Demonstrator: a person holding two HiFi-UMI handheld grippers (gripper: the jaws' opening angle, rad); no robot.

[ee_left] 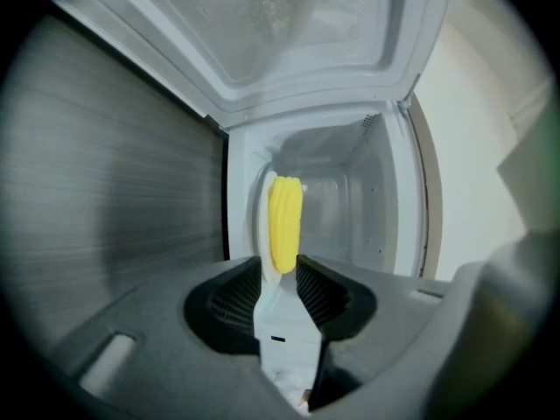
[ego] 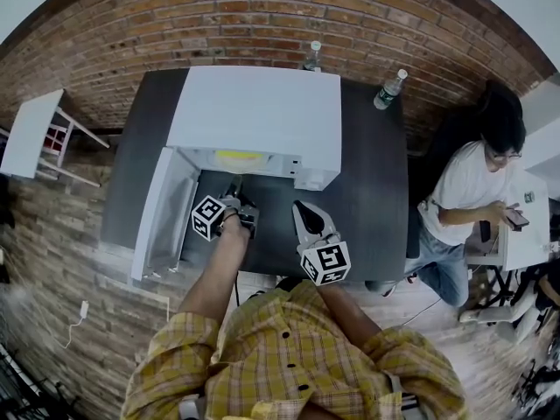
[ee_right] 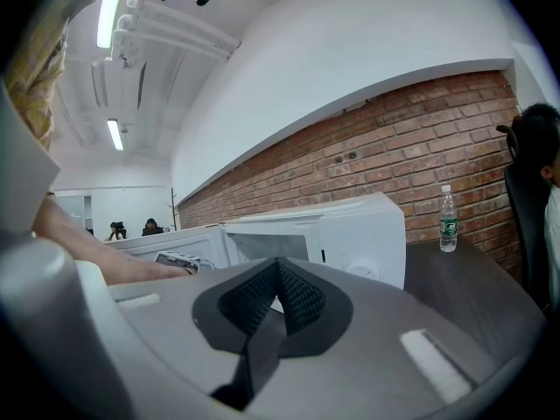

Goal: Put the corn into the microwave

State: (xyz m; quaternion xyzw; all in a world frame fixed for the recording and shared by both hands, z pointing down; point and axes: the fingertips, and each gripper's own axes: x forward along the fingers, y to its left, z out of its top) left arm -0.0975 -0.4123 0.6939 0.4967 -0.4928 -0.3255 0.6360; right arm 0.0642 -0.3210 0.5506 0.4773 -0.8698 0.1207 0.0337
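left gripper first: its two dark ribbed jaws stand apart, pressing on nothing, and the gap looks straight into the oven. right gripper: jaws pinched together at the tips, nothing between them, held over the table beside the left one.

now, biggest to smallest. the red brick wall curves across the back, its ends cut off by the lens. the dark rectangular table is half covered by the white box-shaped microwave oven. from the head view its roof hides nearly the whole cavity. its white door hangs open to the left, and in the left gripper view that door fills the top of the frame, cropped at the edge.

a seated person in a white t-shirt is just off the table's right side, partly cut by a chair back.

two clear plastic water bottles stand at the table's far edge, one half hidden behind the microwave.

and the yellow corn cob: it's inside the cavity, clear of the jaws. from above only a yellow sliver peeks under the roof, and in the left gripper view its near end is masked by the jaw tips. a white strip fills the gap below it; i can't tell what that is.
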